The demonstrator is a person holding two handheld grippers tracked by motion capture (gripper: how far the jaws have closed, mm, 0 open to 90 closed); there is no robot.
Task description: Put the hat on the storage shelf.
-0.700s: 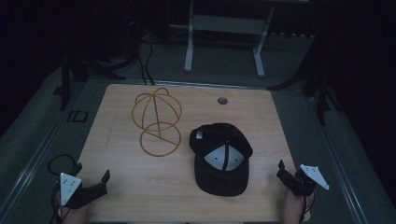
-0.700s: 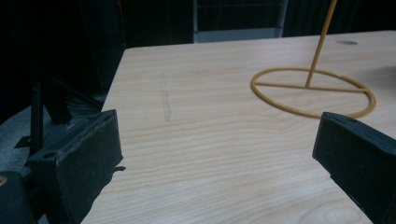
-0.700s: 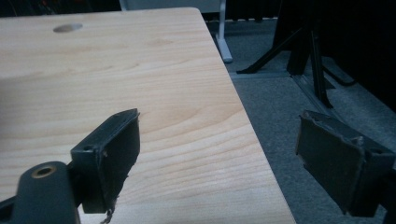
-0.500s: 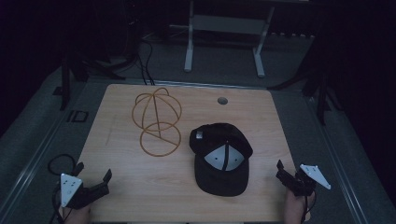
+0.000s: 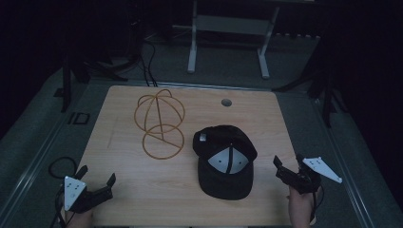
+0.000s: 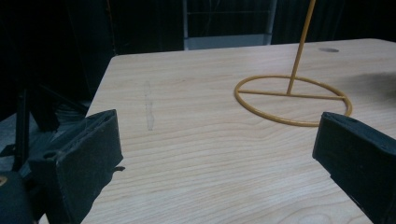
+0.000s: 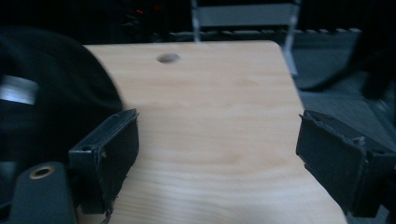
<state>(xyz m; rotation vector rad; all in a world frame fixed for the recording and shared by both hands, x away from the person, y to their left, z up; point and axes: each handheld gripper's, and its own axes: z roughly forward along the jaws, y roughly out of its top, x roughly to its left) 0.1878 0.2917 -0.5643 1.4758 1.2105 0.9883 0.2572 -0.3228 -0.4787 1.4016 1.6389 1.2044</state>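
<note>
One wooden table [image 5: 142, 190] is sitting under the high camera, and two things are lying on it: one black cap [image 5: 224, 161] and one yellow wire stand [image 5: 159, 124]. The cap is resting upside down just right of the table's middle, its grey lining panels facing up and its brim pointing toward the person's edge. The wire stand is sitting left of it and slightly farther back, close beside the cap; whether they are touching I cannot tell. It is showing a flat ring base, a stem and a dome of hoops above. One round hole [image 5: 226, 102] is showing in the tabletop near the far edge.

Two grippers are hovering at the near corners. The left gripper [image 5: 97, 185] is waiting at the near left corner with its jaws spread wide and nothing between them; in the left gripper view the stand's ring base [image 6: 293, 100] is lying ahead on bare wood. The right gripper [image 5: 287, 167] is sitting at the near right edge, jaws likewise wide apart and holding nothing; in the right gripper view the cap [image 7: 51, 107] is bulking dark at the left, just beyond one jaw, and the hole [image 7: 168, 58] is showing far ahead.

Beyond the table, one grey metal frame [image 5: 228, 35] is standing on the dark floor, with cables [image 5: 147, 66] trailing at its left.
</note>
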